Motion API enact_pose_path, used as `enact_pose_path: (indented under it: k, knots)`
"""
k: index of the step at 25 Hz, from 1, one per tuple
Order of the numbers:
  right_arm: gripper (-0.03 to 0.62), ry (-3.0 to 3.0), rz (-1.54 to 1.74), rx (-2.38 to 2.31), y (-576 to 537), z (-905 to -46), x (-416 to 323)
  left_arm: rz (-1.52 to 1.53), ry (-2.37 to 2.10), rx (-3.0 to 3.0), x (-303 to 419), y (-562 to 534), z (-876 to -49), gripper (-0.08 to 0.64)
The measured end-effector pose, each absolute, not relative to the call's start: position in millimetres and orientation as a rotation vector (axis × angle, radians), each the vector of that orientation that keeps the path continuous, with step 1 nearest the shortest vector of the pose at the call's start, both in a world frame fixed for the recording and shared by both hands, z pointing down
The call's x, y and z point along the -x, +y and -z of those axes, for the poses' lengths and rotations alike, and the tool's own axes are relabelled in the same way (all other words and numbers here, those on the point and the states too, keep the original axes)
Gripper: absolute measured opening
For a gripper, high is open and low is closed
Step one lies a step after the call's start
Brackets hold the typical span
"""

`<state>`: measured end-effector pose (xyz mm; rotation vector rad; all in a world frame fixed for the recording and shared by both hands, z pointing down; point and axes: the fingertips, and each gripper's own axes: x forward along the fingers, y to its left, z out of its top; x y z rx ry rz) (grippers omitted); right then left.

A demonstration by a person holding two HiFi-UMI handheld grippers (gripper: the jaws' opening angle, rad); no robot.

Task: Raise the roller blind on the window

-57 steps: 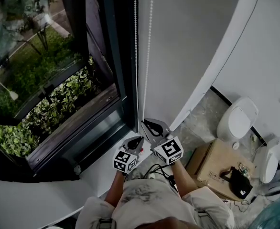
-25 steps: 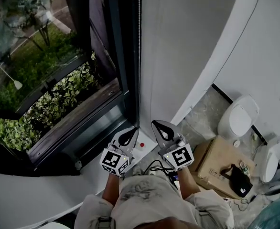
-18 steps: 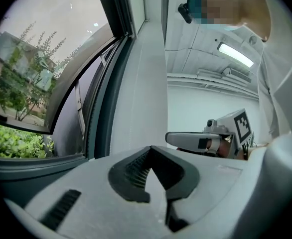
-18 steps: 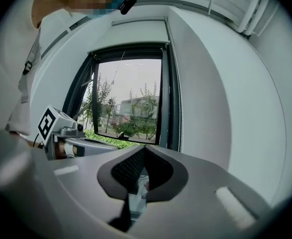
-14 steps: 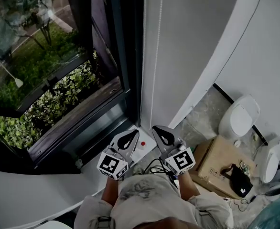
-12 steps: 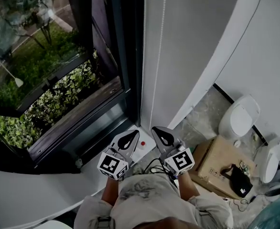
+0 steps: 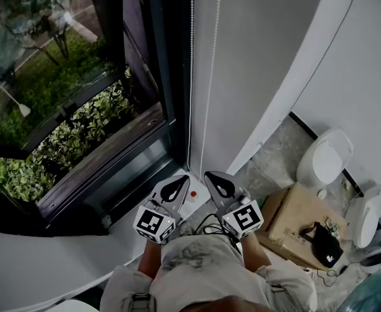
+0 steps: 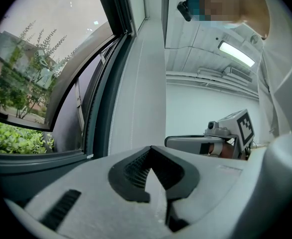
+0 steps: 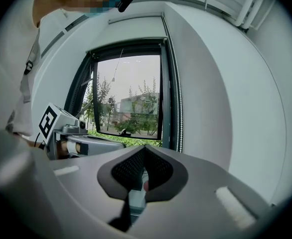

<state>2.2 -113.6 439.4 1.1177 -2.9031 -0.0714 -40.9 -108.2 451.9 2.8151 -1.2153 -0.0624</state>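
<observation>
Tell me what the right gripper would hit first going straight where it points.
Probably the window pane, low beside its dark frame; the bead chain hangs just right of the right gripper's line, though depth is unclear.

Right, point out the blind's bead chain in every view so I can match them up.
Head view: bead chain hangs top centre, just right of the dark window frame.
Left gripper view: bead chain is at most a faint pale line right of the frame; uncertain.
Right gripper view: bead chain is clear, along the frame's right edge.
Shared landmark: the dark window frame.
</observation>
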Motion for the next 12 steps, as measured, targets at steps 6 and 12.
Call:
enact_pose_path:
  k: [6,12]
  knots:
    - [0.006,-2.903,0.077,-1.110,-114.1,-439.4,-1.7,0.063,-1.222,-2.814,40.0,-109.3,-451.1,0.006]
    - [0.006,-2.897,0.077,-1.102,-115.4,-439.7,-1.8,0.056,-1.232,-2.810,40.0,-111.1,-450.8,0.006]
